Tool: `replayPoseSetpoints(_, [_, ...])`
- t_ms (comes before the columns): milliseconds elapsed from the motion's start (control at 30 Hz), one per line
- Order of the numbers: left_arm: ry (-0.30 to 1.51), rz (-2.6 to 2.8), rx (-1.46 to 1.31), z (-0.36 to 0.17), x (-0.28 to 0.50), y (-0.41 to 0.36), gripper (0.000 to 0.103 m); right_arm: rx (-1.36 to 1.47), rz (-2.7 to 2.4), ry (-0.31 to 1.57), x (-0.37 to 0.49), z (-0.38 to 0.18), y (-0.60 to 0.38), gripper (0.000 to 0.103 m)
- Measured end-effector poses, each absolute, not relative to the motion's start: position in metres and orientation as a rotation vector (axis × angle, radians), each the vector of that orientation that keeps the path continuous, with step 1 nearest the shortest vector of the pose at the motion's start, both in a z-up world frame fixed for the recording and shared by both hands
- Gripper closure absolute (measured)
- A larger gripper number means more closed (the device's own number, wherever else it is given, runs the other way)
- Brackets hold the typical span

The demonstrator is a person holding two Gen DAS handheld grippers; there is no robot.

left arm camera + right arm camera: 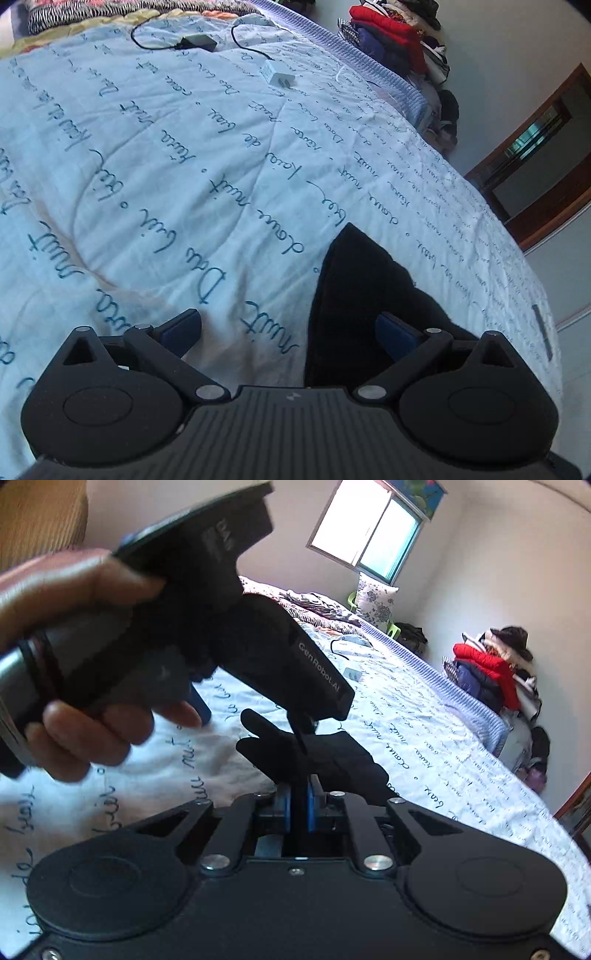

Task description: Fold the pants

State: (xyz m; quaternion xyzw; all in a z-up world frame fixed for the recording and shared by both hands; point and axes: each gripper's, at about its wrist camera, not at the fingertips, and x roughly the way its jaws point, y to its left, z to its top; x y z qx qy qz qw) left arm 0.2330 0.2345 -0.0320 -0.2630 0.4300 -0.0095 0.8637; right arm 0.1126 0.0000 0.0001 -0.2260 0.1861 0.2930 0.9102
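Note:
Black pants [362,280] lie bunched on a pale blue quilt [155,155] printed with dark script. My left gripper [288,332] is open low over the quilt. The cloth's left edge runs between its blue pads, and the right pad [397,336] sits against the black fabric. In the right wrist view my right gripper [299,805] is shut on a fold of the pants [332,760], which rises from between its blue pads. Just beyond it a person's hand [74,635] holds the left gripper's black body [280,657] over the same cloth.
A black power adapter [199,41] with its cable and a white plug [277,75] lie far up the quilt. Piled clothes [399,40] stand beside the bed's far edge. A wooden door frame [535,155] is at the right, and a window [369,535] is on the far wall.

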Motion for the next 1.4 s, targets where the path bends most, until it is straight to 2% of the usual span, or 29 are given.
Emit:
replayPoseSetpoints(167, [0.901,-0.054,-0.69,-0.039,0.251,0.23,0.005,-0.303,0.623,0.42,0.123,0.006,-0.017,0.096])
replayPoseSetpoints(233, [0.901,-0.064,-0.708,-0.04,0.255,0.227,0.01,-0.26,0.62,0.429,0.128,0.005,-0.022,0.096])
replayPoseSetpoints(300, [0.906,-0.075,-0.72,-0.041,0.259,0.224,0.028,-0.26,0.615,0.437,0.134,0.005,-0.024,0.096])
replayPoseSetpoints(367, [0.92,-0.081,-0.717,-0.043,0.263,0.223,0.033,-0.284,0.614,0.441,0.132,0.0,-0.019,0.096])
replayPoseSetpoints(433, [0.924,-0.085,-0.716,-0.046,0.263,0.224,0.032,-0.328,0.63,0.471,0.131,-0.004,-0.017,0.095])
replayPoseSetpoints(500, [0.932,-0.087,-0.716,-0.047,0.263,0.228,0.031,-0.437,0.608,0.463,0.12,-0.009,-0.009,0.076])
replayPoseSetpoints(533, [0.93,-0.091,-0.711,-0.047,0.262,0.23,0.03,-0.524,0.583,0.437,0.111,-0.012,-0.003,0.06])
replayPoseSetpoints(567, [0.936,-0.09,-0.687,-0.044,0.261,0.232,0.029,-0.624,0.562,0.399,0.102,-0.016,0.005,0.053])
replayPoseSetpoints(633, [0.924,-0.054,-0.599,-0.034,0.255,0.233,0.026,-0.82,0.533,0.314,0.085,-0.029,0.021,0.049])
replayPoseSetpoints(700, [0.879,0.018,-0.489,-0.023,0.247,0.233,0.017,-0.962,0.523,0.263,0.075,-0.041,0.037,0.049])
replayPoseSetpoints(800, [0.819,0.091,-0.354,-0.008,0.235,0.235,0.015,-1.069,0.536,0.26,0.085,-0.058,0.056,0.049])
replayPoseSetpoints(900, [0.838,0.048,-0.355,-0.004,0.232,0.246,0.011,-1.129,0.519,0.226,0.096,-0.069,0.068,0.055])
replayPoseSetpoints(1033, [0.934,-0.118,-0.574,-0.024,0.238,0.265,0.011,-1.126,0.518,0.22,0.113,-0.07,0.075,0.086])
replayPoseSetpoints(1100, [0.953,-0.168,-0.65,-0.032,0.239,0.267,0.011,-1.024,0.534,0.232,0.115,-0.062,0.068,0.087])
replayPoseSetpoints(1300, [0.96,-0.277,-0.802,-0.044,0.256,0.254,0.007,-0.475,0.623,0.342,0.142,-0.005,0.01,0.087])
replayPoseSetpoints(1400, [0.978,-0.326,-0.855,-0.052,0.273,0.24,0.008,-0.319,0.631,0.35,0.153,0.012,-0.012,0.087])
